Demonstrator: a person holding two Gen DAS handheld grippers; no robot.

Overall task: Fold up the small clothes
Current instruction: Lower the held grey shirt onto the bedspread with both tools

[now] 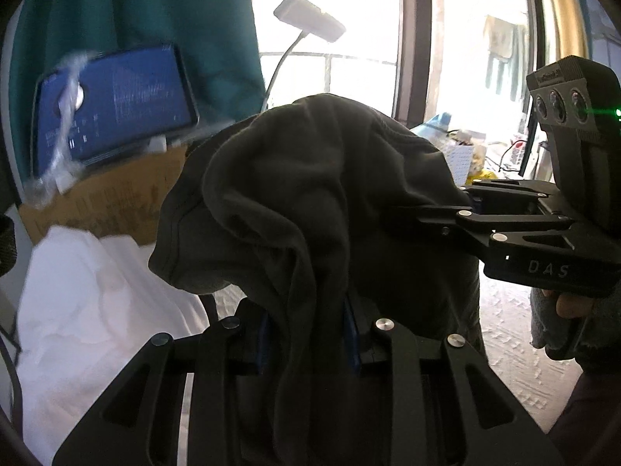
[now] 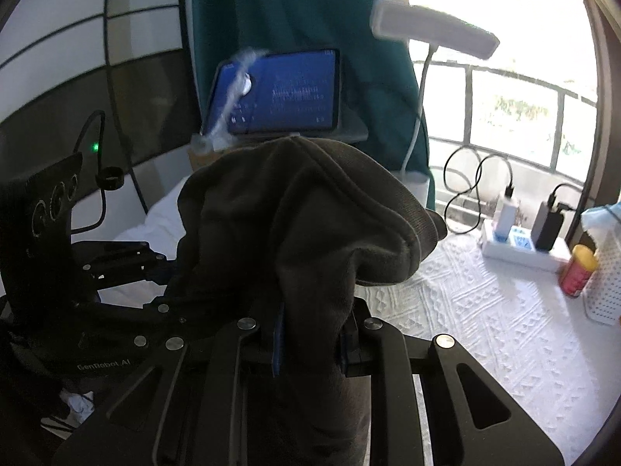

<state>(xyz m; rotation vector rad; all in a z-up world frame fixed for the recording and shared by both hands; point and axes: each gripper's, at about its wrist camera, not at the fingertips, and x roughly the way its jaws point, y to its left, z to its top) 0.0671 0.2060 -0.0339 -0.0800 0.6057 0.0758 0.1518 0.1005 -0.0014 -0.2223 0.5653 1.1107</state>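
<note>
A dark grey garment hangs bunched in the air above the table, held by both grippers. In the left wrist view my left gripper is shut on a fold of it, with the cloth pinched between the blue pads. My right gripper comes in from the right, its tips buried in the same cloth. In the right wrist view the garment drapes over my right gripper, which is shut on it. The left gripper grips the cloth's left side there.
A white patterned tablecloth covers the table. A pile of white cloth lies at the left. Behind stand a lit tablet on a cardboard box, a white lamp, a power strip and a red can.
</note>
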